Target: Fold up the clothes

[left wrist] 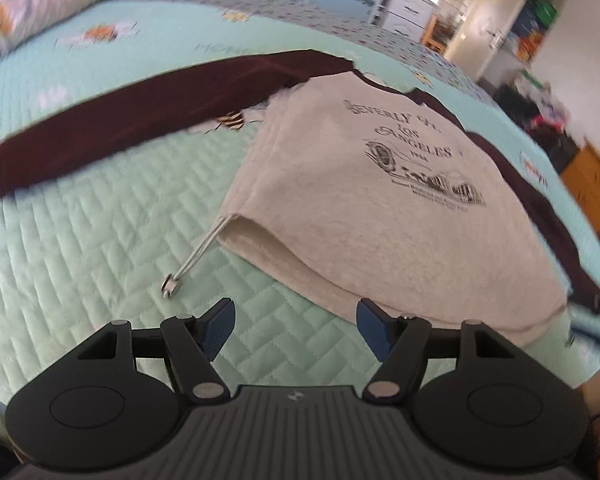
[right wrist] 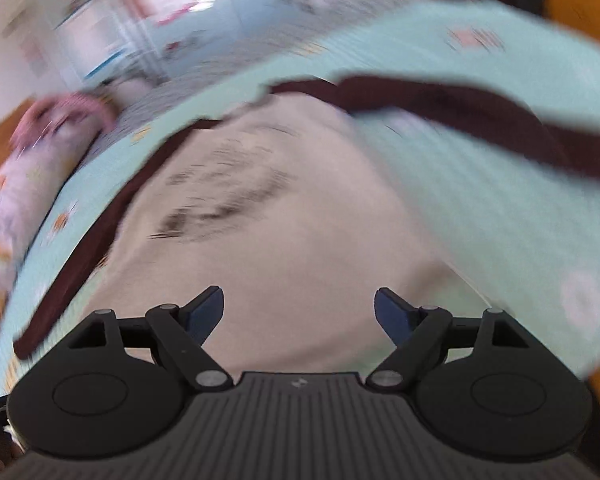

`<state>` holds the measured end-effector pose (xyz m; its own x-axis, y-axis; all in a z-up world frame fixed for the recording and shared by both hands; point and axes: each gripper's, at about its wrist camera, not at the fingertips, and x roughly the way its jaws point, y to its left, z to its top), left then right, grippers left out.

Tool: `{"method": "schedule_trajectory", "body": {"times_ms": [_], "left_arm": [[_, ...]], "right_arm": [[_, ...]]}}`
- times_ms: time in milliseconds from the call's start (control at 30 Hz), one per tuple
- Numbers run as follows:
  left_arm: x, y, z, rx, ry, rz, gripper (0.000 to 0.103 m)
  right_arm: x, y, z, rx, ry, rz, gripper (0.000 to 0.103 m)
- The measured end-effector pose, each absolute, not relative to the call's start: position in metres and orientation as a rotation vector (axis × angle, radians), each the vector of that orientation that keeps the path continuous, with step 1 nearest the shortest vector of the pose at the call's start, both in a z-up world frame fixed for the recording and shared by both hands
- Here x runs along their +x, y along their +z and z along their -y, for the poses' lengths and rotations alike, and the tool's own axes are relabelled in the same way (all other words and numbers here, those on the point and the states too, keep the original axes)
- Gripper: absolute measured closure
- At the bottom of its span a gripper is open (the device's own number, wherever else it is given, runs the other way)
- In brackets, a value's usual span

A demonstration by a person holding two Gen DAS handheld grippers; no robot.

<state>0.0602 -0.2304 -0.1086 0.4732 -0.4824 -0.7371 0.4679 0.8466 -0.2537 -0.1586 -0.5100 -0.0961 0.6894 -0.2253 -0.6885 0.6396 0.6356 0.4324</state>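
I see a grey, maroon-sleeved sweatshirt (left wrist: 364, 184) spread flat on the quilted bed (left wrist: 100, 232); my left gripper (left wrist: 296, 330) and right gripper (right wrist: 299, 316) hover over it, jaws apart, empty.

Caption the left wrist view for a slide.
Open left gripper above the quilt, near the hem of a flat grey shirt with maroon sleeves.

A bedroom in a home.

A bed (left wrist: 100, 216) fills both views, spread with a mint quilted cover printed with small cartoon figures, and a floral pillow (left wrist: 32, 4) lies at its head. A grey and maroon sweatshirt (left wrist: 360, 184) is laid flat on it. Behind stand white drawers (left wrist: 410, 12), a wooden cabinet (left wrist: 592, 184), an open doorway (left wrist: 496, 28) and cluttered household goods; the right wrist view is too blurred to add more.
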Motion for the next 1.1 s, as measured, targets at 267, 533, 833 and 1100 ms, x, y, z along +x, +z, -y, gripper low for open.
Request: {"method": "schedule_trajectory", "body": {"times_ms": [267, 533, 833, 1100], "left_arm": [[0.055, -0.098, 0.243, 0.311, -0.498, -0.685, 0.033], [0.057, -0.121, 0.255, 0.571, -0.507, -0.584, 0.033], [0.06, -0.137, 0.259, 0.57, -0.499, -0.596, 0.033], [0.063, -0.143, 0.258, 0.594, -0.471, -0.55, 0.033]], "right_arm": [[-0.2, -0.112, 0.526, 0.599, -0.677, -0.63, 0.021], [-0.164, -0.127, 0.506, 0.112, -0.65, -0.739, 0.036], [-0.141, -0.134, 0.515, 0.08, -0.656, -0.758, 0.056], [-0.141, -0.139, 0.512, 0.198, -0.669, -0.715, 0.075]]}}
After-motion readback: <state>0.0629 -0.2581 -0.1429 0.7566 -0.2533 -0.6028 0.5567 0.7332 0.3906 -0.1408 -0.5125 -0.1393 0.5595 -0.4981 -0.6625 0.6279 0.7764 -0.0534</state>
